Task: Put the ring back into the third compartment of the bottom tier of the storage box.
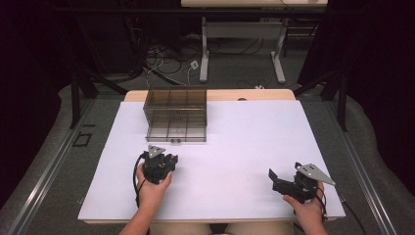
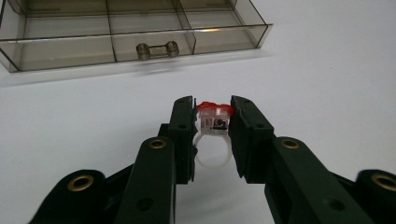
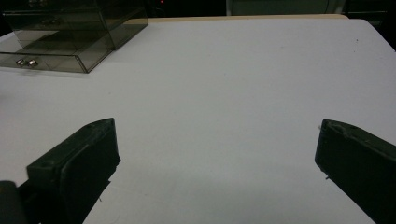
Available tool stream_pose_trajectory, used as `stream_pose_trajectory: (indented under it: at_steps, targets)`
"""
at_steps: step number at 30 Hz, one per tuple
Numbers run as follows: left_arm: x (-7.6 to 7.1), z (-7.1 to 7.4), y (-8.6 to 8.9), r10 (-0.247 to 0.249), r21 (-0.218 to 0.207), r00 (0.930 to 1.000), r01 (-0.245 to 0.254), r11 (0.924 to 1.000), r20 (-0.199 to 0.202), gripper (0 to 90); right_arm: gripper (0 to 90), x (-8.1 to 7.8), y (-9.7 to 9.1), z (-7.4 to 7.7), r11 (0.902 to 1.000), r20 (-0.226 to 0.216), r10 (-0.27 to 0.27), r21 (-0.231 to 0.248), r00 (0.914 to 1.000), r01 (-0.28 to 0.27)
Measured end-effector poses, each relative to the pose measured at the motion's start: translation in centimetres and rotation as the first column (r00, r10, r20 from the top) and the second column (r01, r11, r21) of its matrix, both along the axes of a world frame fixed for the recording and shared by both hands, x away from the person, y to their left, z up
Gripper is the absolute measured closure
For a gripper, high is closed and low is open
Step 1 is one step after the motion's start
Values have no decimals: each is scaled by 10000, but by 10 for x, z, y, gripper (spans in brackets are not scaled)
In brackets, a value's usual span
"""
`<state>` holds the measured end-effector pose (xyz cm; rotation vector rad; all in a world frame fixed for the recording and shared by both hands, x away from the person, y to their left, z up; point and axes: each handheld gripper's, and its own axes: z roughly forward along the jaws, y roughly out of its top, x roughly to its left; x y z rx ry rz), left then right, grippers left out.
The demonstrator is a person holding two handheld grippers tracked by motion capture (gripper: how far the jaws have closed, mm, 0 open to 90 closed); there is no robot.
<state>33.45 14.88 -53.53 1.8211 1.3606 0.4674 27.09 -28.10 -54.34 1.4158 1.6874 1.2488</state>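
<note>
Gripping one red-topped ring [image 2: 213, 135], the left gripper [image 2: 212, 116]; right gripper [image 3: 217, 154] wide apart; one smoky drawer box [image 1: 176, 113].

One ring [image 2: 212, 140], one drawer box [image 1: 176, 115]

At lower centre of the frame, the left gripper [image 2: 212, 116] pinches a toy ring [image 2: 213, 135], clear band below a red top, between its black jaws. A smoky transparent drawer [image 2: 140, 32] with a metal handle [image 2: 157, 49] lies open at upper left.
</note>
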Motion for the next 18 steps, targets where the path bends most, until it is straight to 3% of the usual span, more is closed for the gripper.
stream_pose_trajectory:
  at_steps: [18]
  targets:
    - [1, 16, 1, -17, -301, 9997, 24, 9995, 235, 714, 0, 0, 2, -1, 10000, -36, 27, -69, 10000, -27]
